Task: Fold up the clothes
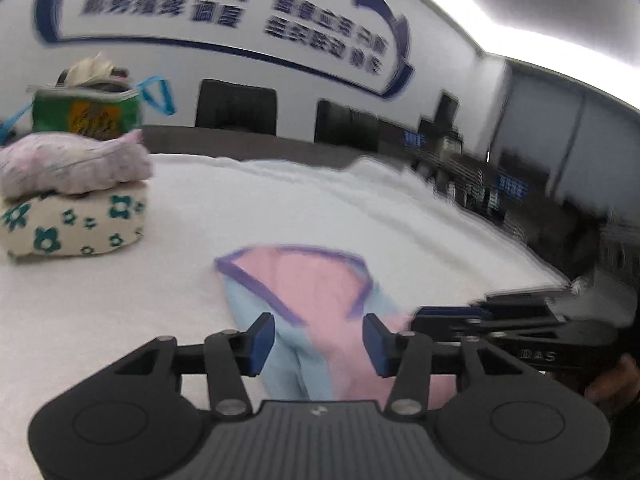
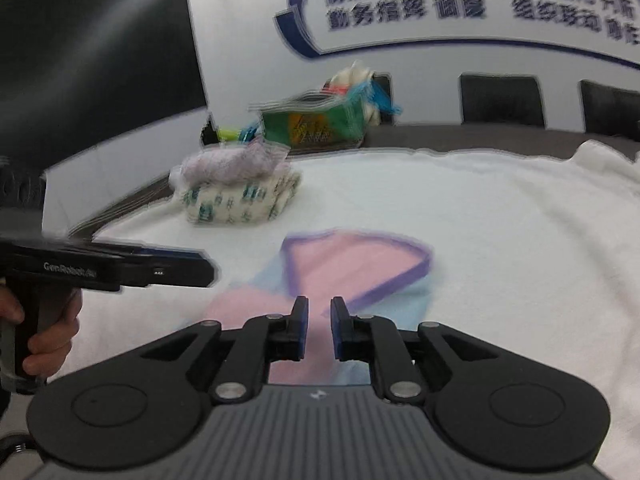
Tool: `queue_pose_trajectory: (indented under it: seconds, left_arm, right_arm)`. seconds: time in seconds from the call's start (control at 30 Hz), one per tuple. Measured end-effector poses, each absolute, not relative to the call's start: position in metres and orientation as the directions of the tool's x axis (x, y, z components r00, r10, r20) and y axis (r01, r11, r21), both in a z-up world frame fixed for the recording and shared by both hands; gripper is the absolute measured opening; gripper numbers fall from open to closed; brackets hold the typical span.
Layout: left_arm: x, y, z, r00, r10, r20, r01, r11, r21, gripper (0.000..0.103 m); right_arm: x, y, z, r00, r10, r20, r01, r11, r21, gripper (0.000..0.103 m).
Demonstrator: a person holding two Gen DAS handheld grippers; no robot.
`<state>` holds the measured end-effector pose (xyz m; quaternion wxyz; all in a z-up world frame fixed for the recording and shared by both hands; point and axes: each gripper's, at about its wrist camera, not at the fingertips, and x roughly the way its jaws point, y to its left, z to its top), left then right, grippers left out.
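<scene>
Left gripper (image 1: 319, 343): jaws spread, nothing pinched, pink and light-blue garment (image 1: 316, 292) lying on the white cloth (image 1: 120, 312) just ahead at twelve o'clock. Right gripper (image 2: 319, 328): jaws parted by a narrow gap, nothing seen between the pads, same garment below. Step judged as release after a fold; next, fresh edges are to be gripped, or the piece carried to the folded stack (image 1: 72, 200) at ten o'clock.

"GenRobot.AI" stands on the left tongs' (image 2: 208, 268) body; the blue wall lettering (image 2: 404, 0) is too blurred.
</scene>
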<state>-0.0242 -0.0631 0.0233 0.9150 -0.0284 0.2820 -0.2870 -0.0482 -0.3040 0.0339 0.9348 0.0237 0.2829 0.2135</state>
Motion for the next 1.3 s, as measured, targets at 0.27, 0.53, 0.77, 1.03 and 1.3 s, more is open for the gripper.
queue_pose_trajectory:
  seconds: [0.27,0.53,0.77,1.03,1.3]
  left_arm:
    - [-0.063,-0.084,0.030,0.743,-0.501,-0.444,0.527,0.847,-0.074,0.041]
    - [-0.040,-0.100,0.006,0.713,-0.396,-0.579,0.454,0.890,-0.051,0.012]
    - [-0.049,-0.085,0.018,0.738,-0.399,-0.544,0.442,0.895,-0.057,0.017]
    - [-0.040,-0.104,0.014,0.694,-0.425,-0.582,0.518,0.856,-0.007,0.020]
    - [0.028,-0.063,0.045,0.654,-0.447,-0.610,0.443,0.880,-0.170,0.040]
  right_arm:
    - [-0.061,-0.299,0.039,0.804,0.306,-0.509,-0.294,0.950,0.105,0.013]
    - [-0.069,-0.284,0.033,0.733,0.366,-0.573,-0.375,0.921,0.108,0.013]
    - [-0.057,-0.275,0.032,0.773,0.280,-0.569,-0.320,0.947,0.032,0.014]
    - [-0.074,-0.284,0.033,0.724,0.403,-0.560,-0.435,0.896,0.083,0.025]
    - [-0.026,-0.315,0.068,0.777,0.355,-0.519,-0.332,0.933,0.141,0.046]
